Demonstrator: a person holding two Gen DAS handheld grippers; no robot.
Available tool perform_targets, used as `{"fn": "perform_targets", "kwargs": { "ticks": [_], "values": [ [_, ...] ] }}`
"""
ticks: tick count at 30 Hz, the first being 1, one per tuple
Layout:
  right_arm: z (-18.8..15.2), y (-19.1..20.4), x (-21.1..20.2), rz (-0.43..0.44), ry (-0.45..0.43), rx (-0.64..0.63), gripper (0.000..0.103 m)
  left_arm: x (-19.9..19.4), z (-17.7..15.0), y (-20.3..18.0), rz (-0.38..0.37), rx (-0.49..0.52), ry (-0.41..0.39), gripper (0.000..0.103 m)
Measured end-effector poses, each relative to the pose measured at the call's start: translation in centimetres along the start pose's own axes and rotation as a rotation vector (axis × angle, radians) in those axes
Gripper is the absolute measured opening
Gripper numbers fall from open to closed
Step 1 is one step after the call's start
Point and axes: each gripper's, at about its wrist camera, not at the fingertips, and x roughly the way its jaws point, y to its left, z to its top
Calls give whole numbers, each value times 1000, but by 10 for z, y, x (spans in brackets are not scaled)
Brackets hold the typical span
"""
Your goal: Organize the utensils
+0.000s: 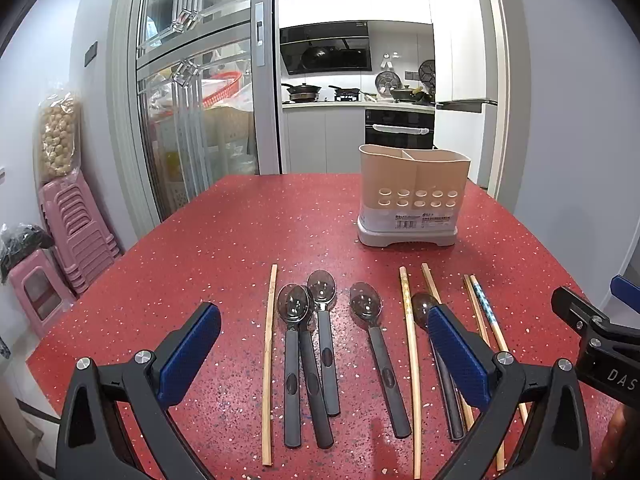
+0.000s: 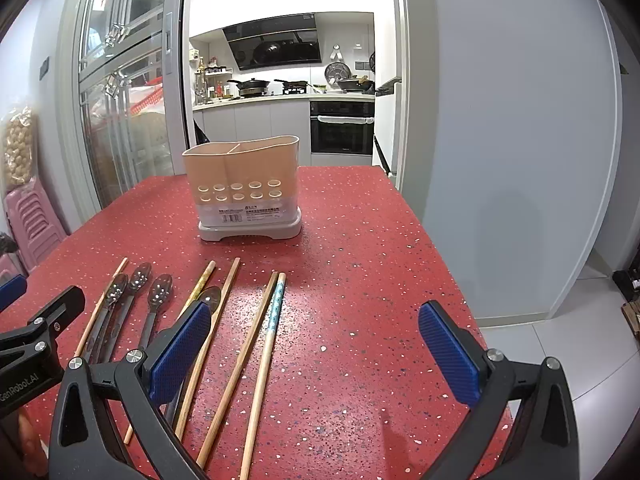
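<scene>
The holder [image 1: 414,196], a beige two-compartment caddy with a row of round holes on a grey base, stands upright on the red speckled tabletop [image 1: 224,240]; both compartments look bare as far as the rim shows; in front of the holder, on the side nearer the cameras, the utensils lie flat in a loose row, handles pointing away from the holder. Three spoons [image 1: 320,344] with dark handles lie close together in front of the holder and to its left, the two leftmost touching or overlapping; a fourth spoon [image 1: 380,356] lies alone, more directly in front of the holder; a fifth spoon [image 1: 422,308] lies further right, partly hidden behind a blue pad. One chopstick [image 1: 269,360] lies left of the spoon cluster; another [image 1: 412,360] lies between the fourth and fifth spoons; a third crosses the fifth spoon; a pair [image 2: 260,344], one plain and one with a blue patterned end, lies side by side, farthest right and in front of the holder's right edge.

The left tool [image 1: 324,336] hovers above the spoons, fingers spread wide, pinching nothing; the right tool [image 2: 316,340] hovers beside the chopstick pair, in front of the holder and to its right, also spread wide and bare; each shows at the edge of the other's view. Behind the holder an open doorway leads to a kitchen [image 1: 356,80]; pink stools [image 1: 76,232] are stacked well to the holder's left, on the floor.
</scene>
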Motion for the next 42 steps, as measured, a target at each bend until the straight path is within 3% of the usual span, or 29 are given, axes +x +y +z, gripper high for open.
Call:
{"fn": "perform_targets", "kwargs": {
  "ticks": [42],
  "values": [
    [1, 0, -4, 6, 0, 0, 103, 0, -1, 0, 1, 0, -1, 103]
  ]
}}
